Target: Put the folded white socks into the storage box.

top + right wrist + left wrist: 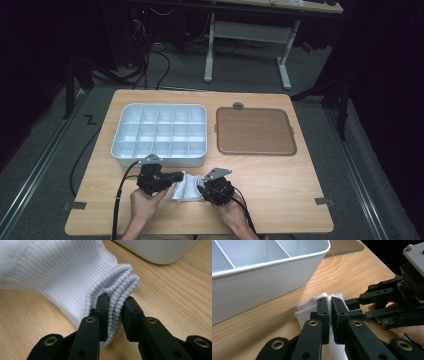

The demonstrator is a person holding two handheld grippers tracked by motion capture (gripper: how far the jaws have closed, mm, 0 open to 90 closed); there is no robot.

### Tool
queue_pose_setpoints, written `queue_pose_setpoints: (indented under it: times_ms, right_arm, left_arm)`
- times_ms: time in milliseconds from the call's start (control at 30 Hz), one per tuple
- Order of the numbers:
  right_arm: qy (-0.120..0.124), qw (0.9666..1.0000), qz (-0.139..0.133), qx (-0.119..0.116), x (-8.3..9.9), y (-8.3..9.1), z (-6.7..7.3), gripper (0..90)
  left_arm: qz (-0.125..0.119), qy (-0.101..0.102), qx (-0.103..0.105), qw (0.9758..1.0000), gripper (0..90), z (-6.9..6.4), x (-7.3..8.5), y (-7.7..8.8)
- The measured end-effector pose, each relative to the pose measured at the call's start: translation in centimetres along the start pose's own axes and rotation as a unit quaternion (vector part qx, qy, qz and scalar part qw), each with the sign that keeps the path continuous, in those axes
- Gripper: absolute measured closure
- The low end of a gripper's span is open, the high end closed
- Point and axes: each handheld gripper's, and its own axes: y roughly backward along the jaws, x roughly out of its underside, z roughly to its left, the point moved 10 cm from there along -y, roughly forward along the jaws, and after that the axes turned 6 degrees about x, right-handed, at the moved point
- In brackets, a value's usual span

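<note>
From the high view, the white sock [186, 186] lies flat on the table between the left gripper [176, 176] and the right gripper [201, 189], just in front of the divided tray [159, 159]; its long axis runs from one to the other.

In the left gripper view, those jaws are pinched together on the sock's [308, 309] end.

In the right gripper view, the ribbed cuff [117, 293] points toward the camera, the jaws straddling some cuff layers; I'd bite deeper before pulling.
</note>
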Motion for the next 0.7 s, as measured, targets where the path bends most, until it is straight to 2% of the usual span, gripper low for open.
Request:
queue_pose_setpoints:
  times_ms: [100, 400, 700]
  right_arm:
    - [0.004, 1.0, -0.002, 0.0, 0.0, -0.1, 0.0, 77.0]
    - [0.01, 0.9999, -0.004, -0.004, -0.1, -0.2, 0.1, 77.7]
    - [0.031, 0.9993, -0.001, -0.02, -0.9, -0.8, 1.7, 78.0]
  left_arm:
    - [-0.008, 0.002, 0.006, 0.9999, 86.2, -0.1, -0.3, -0.4]
    - [0.009, -0.03, 0.016, 0.9994, 86.2, -1.6, 0.5, -1.3]
    - [0.011, -0.045, 0.01, 0.9989, 86.1, -1.5, 0.6, -0.8]
